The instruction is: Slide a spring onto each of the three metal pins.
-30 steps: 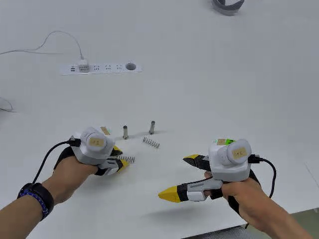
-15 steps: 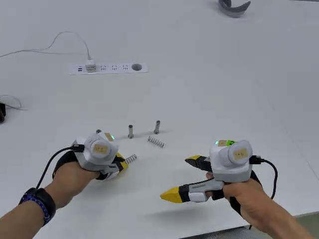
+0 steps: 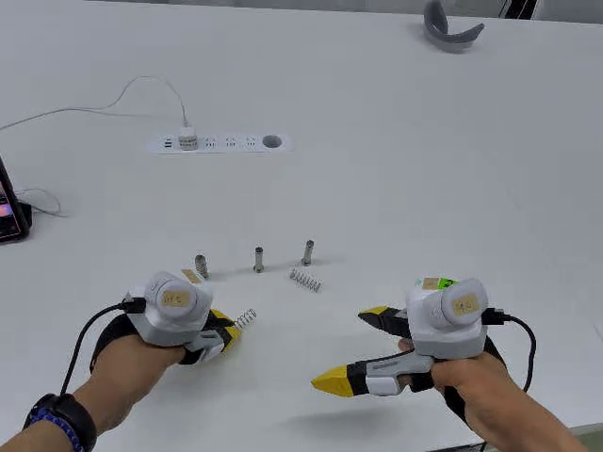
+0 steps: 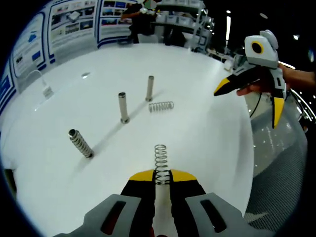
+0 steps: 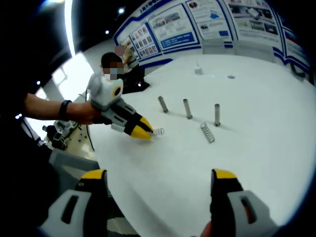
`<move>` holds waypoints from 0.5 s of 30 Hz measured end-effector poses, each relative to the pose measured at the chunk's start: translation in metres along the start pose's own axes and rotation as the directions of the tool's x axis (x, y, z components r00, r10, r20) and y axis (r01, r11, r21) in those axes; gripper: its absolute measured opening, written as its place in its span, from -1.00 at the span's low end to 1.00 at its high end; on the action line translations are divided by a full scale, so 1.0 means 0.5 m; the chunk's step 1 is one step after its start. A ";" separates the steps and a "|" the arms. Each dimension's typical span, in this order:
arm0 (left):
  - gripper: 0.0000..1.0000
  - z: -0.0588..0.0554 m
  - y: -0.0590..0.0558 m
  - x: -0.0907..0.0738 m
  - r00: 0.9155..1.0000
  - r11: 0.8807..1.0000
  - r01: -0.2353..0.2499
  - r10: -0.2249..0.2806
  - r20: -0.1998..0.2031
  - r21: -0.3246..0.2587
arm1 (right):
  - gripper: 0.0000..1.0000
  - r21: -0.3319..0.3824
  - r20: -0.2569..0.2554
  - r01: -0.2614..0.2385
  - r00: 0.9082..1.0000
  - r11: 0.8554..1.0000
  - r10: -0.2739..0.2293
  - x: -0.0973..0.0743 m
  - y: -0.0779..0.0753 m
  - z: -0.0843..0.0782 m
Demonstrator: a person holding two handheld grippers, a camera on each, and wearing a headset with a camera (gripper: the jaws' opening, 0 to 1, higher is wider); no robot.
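The left gripper [image 4: 161, 174] pinches one end of a spring [image 4: 160, 157] between its yellow tips, and the coil sticks forward over the white table [image 3: 424, 188], short of the row of three pins. The leftmost pin [image 4: 80, 143] already wears a spring (coils show along its shaft). The middle pin [image 4: 122, 106] and right pin [image 4: 150, 88] stand bare, with a loose spring [image 4: 161, 106] lying near the right one. The right gripper [image 3: 341, 347] hovers well apart, jaws spread wide.
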State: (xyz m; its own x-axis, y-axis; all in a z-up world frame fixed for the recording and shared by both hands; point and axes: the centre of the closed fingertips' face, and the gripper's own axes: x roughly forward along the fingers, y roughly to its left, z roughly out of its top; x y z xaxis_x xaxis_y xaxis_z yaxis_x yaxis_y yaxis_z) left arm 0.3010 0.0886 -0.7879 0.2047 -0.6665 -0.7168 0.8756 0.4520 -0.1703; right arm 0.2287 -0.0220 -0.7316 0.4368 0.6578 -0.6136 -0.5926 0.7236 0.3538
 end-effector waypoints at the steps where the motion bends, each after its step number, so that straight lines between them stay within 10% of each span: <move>1: -0.80 0.001 -0.002 -0.004 1.000 1.000 -0.003 0.003 0.004 -0.004 | 0.76 -0.001 0.000 0.000 1.000 1.000 0.000 0.000 0.000 0.001; 15: -0.80 -0.003 -0.006 -0.053 0.999 0.999 -0.035 0.036 0.037 -0.031 | 0.74 -0.011 0.007 -0.021 1.000 1.000 0.021 0.010 0.017 0.017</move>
State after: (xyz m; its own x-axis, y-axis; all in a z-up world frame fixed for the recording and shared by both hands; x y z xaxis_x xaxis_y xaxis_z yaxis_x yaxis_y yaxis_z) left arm 0.2924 0.1058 -0.7694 0.2520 -0.6714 -0.6969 0.8539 0.4931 -0.1663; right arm 0.2316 -0.0106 -0.7255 0.4289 0.6747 -0.6007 -0.6094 0.7070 0.3590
